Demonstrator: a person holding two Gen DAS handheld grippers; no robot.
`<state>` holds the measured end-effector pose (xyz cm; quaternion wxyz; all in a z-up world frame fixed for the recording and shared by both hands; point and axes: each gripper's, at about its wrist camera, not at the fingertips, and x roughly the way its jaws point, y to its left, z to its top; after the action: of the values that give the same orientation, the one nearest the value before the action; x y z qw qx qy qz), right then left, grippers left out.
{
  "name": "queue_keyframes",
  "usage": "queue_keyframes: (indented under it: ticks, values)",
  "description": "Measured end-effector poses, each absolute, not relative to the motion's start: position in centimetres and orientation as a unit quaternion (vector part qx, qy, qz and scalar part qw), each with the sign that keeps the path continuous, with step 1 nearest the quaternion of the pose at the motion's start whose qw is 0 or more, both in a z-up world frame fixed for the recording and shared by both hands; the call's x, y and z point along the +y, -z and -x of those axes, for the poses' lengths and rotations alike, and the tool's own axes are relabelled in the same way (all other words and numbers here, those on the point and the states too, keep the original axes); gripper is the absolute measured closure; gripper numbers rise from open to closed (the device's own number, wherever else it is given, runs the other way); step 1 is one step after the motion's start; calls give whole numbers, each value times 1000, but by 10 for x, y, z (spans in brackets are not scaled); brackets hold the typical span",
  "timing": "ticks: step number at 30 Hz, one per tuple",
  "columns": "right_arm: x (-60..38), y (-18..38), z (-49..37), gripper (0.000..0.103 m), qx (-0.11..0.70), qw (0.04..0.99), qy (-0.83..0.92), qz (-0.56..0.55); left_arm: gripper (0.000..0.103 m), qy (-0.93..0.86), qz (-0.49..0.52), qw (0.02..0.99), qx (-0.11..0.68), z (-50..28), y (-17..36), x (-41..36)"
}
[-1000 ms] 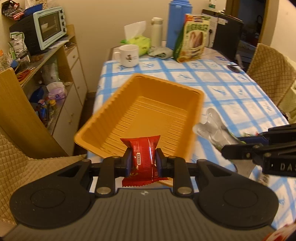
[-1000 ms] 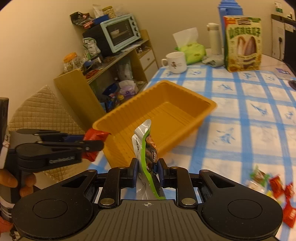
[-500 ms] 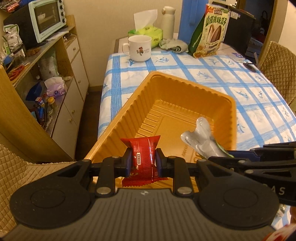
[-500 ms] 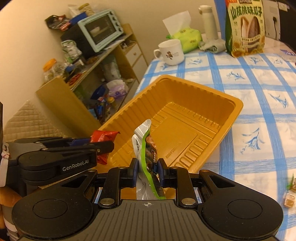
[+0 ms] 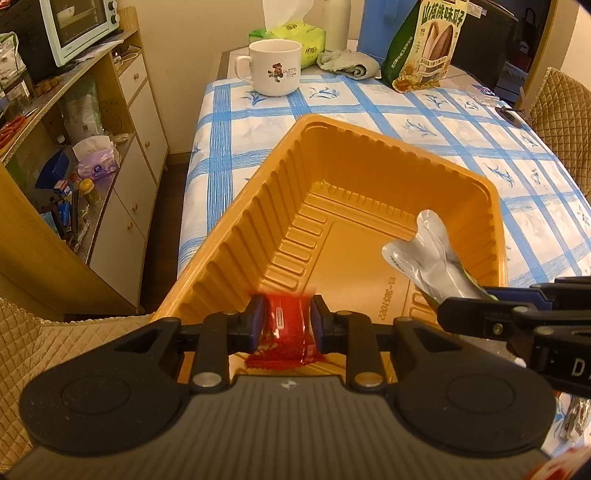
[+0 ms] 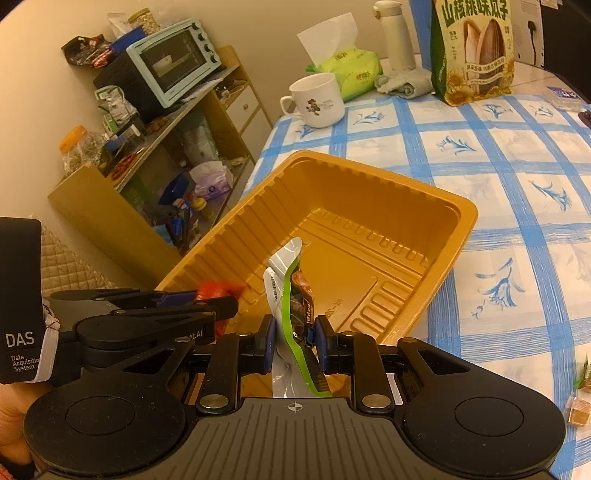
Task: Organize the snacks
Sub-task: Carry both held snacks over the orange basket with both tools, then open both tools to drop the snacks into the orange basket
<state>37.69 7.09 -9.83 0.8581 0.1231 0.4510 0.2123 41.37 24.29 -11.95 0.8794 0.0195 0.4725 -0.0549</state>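
Left wrist view: tabletop [image 5: 461, 129] with a blue-checked cloth carries an orange tray [image 5: 369, 206], set at an angle near the left edge. Tray floor is bare.

Behind the tray, well apart from it: a sunflower-seed bag [image 5: 424, 44] standing upright, a white mug [image 5: 275, 68], a green tissue pack [image 5: 295, 33], a crumpled cloth [image 5: 347, 61]. A shelf with a toaster oven [image 6: 173, 64] stands to the left of the tabletop.

Left tool [image 5: 285, 323] tilts steeply down over the tray's near corner. Its jaws are opening, with a red candy wrapper [image 5: 286, 332] between them; the wrapper is motion-blurred and I cannot tell whether the pads are touching it.

Right tool [image 6: 294, 338] also points down into the tray, from the right side, level with the left tool and just beside it. Jaws narrow, clamped on a silver-and-green snack pouch [image 6: 288, 295], which stands upright with its top over the tray floor.

Right wrist view: part of a hand [image 6: 11, 417] shows at the lower left, under the left tool's body. A few small wrapped candies [image 6: 578, 410] lie on the cloth at the right edge, well apart from the tray.
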Motion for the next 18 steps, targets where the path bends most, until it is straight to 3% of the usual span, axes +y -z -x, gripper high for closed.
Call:
queue_keyframes:
  ticks: [2, 6, 10, 18]
  values:
    - [70, 98, -378, 80, 453, 857, -210, -127, 69, 56, -14, 880, 471, -413, 118, 244]
    - [70, 98, -380, 80, 454, 856, -208, -134, 66, 61, -8, 884, 463, -406, 109, 248]
    - [73, 98, -380, 80, 455, 855, -208, -137, 57, 59, -1, 888, 456, -395, 98, 256]
    - [88, 105, -382, 80, 463, 851, -207, -134, 56, 53, 11, 891, 451, -380, 88, 270]
